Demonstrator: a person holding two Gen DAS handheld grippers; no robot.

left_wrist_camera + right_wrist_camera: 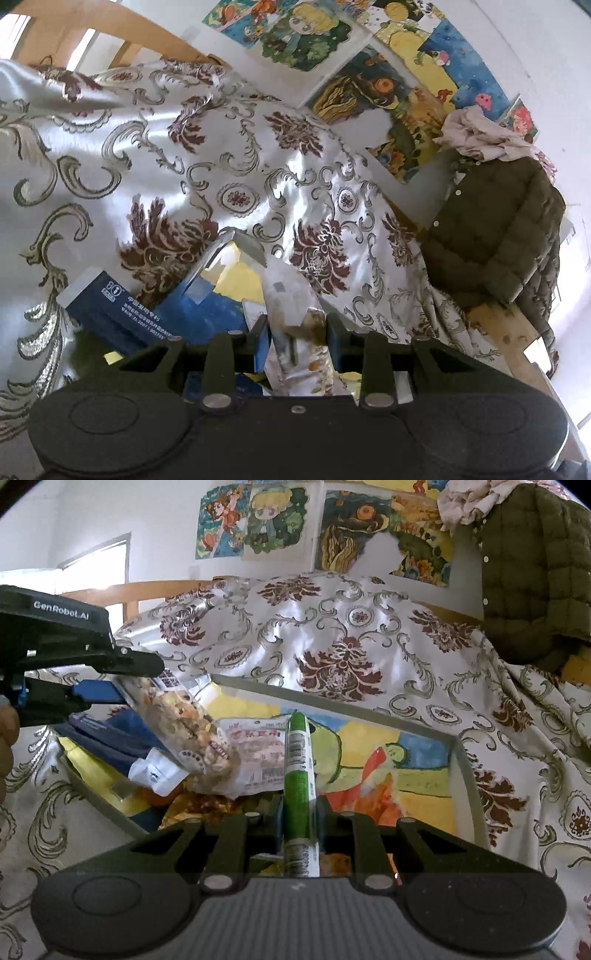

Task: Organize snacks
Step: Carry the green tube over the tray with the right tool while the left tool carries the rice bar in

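The green stick pack (298,768) is pinched upright between the jaws of the right gripper (298,812), which are drawn in close around it, and it hangs over the tray (466,771), whose floor carries a bright painted picture. Just left of it, a clear bag of mixed nuts (184,723) is clamped at one end by the left gripper (110,679), its jaws nearly together on the wrapper; the bag droops down over the tray's left part. In the left wrist view that same bag (299,332) runs between the pads of the left gripper (297,332). Under the bag lies a flat white packet with red print (258,753), and beneath that an orange-and-gold wrapper (199,808). A dark blue box (122,314) with white print leans at the tray's left edge, crowding that corner. A hand (7,738) shows at the far left behind the left gripper.

The tray sits on a shiny white cloth with maroon flowers (332,635). To the right an olive quilted jacket (495,229) hangs, a crumpled pale cloth (476,136) on top of it. Cartoon posters (258,520) cover the wall behind, and a wooden frame (92,37) rises past the cloth.
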